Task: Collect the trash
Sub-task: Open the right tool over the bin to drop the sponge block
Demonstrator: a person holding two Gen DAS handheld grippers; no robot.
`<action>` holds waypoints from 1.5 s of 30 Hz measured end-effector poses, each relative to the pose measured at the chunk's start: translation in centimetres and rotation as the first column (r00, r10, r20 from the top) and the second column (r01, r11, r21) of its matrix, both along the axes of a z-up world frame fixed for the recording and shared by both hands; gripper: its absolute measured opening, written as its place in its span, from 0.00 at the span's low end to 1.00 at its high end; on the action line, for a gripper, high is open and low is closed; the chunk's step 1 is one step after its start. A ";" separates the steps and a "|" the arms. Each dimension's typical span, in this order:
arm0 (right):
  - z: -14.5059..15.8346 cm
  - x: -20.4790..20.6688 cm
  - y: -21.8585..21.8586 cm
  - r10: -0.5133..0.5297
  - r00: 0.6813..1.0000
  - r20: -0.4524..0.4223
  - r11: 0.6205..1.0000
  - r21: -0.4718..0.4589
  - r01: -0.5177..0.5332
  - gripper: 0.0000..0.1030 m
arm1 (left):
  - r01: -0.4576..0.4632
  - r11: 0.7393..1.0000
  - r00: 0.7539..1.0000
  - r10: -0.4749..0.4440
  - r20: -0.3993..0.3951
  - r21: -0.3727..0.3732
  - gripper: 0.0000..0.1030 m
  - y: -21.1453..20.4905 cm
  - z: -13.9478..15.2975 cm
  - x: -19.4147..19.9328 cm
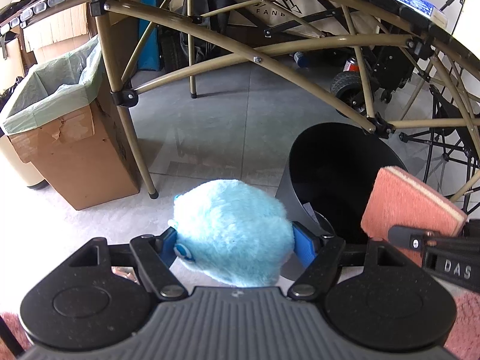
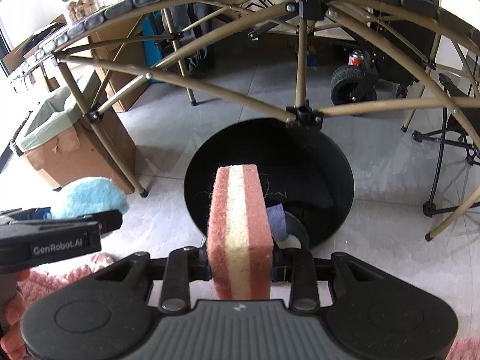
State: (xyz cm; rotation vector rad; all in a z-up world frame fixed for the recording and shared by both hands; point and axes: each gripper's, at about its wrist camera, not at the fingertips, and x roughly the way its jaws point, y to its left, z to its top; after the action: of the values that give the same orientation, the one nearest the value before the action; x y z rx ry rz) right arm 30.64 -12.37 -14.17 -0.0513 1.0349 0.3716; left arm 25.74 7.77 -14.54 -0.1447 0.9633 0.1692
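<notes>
Folding table frame [image 2: 303,111]: tan tubes, black joints, arching across upper view.
Cardboard box [image 1: 75,150]: left of table leg, lined with pale green bag [image 1: 57,87].
Jar [image 2: 79,1]: on tabletop, brown pieces inside.
Wheel [image 2: 349,85]: black, knobby, behind frame.
Floor [image 1: 216,126]: grey tiles.
Rug [image 2: 60,273]: pink, shaggy, bottom left.

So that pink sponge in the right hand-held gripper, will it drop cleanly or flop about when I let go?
The sponge stands straight out of the right hand-held gripper without sagging, so it is probably fairly stiff. It looks porous, hence likely light. Its rough faces should not slip, though they might cling briefly on release. It is held over the black bin, so it should fall in.
</notes>
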 end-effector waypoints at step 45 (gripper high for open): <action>-4.5 9.5 2.0 -0.060 0.989 -0.134 0.992 -0.122 0.044 0.86 | -0.066 0.998 0.997 0.066 -0.027 0.005 0.73 1.4 -0.6 5.6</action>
State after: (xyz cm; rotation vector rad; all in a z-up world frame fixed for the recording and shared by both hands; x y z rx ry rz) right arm 40.10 -10.36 -18.68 -0.1064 1.1923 0.2687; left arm 31.37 9.16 -15.14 -0.1713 0.9857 0.2342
